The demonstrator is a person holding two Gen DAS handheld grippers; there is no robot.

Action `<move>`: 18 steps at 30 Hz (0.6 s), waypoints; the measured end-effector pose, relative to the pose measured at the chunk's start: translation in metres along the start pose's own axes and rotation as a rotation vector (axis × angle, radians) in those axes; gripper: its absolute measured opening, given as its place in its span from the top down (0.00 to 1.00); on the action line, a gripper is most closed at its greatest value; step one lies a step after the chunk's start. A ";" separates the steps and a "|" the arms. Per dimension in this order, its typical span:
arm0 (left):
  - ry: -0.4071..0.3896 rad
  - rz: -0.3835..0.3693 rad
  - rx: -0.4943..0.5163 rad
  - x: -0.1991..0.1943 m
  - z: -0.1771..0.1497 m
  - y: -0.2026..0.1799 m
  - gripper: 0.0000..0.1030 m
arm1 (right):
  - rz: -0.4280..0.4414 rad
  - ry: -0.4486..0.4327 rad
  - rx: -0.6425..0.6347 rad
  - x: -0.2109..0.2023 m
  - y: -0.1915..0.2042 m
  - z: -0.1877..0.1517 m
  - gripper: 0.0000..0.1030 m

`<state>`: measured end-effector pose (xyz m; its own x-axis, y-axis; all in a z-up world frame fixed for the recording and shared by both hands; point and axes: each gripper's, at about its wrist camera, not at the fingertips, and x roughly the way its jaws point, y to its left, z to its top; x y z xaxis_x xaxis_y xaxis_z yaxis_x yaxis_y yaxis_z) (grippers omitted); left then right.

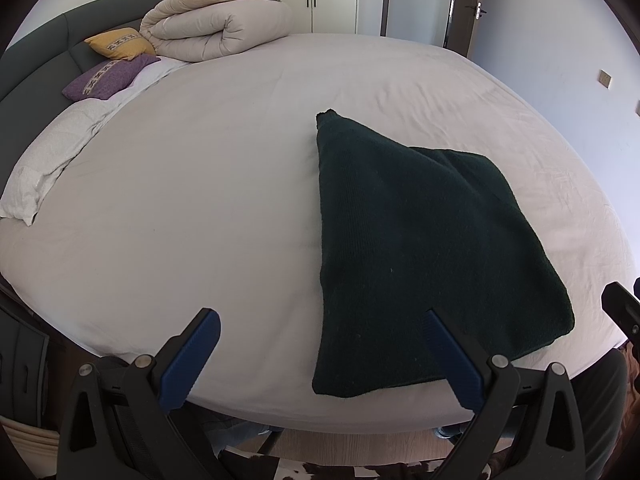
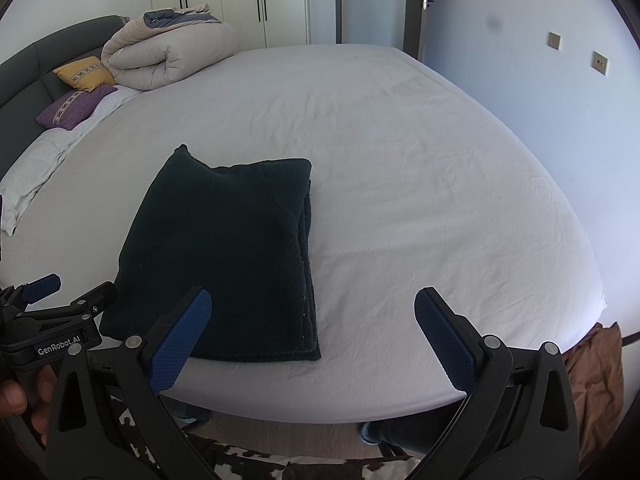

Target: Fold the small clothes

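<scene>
Your left gripper [image 1: 320, 344] and right gripper [image 2: 312, 328] are both wide open, holding nothing. The folded sweater [image 2: 224, 256] lies at the near edge of the bed [image 2: 400, 140], just ahead between them.

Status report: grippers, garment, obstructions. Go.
Left gripper open, empty. Right gripper open, empty. Dark green garment folded flat near bed edge. Nothing on it.
</scene>
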<state>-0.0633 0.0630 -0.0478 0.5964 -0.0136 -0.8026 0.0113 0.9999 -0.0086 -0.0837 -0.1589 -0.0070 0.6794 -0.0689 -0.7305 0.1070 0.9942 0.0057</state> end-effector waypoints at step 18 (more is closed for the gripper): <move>0.008 -0.005 0.006 0.002 -0.003 0.003 0.00 | 0.002 0.004 0.001 0.003 0.002 -0.003 0.00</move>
<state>-0.0644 0.0661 -0.0508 0.5903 -0.0186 -0.8070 0.0190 0.9998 -0.0091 -0.0837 -0.1573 -0.0107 0.6764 -0.0671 -0.7334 0.1070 0.9942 0.0078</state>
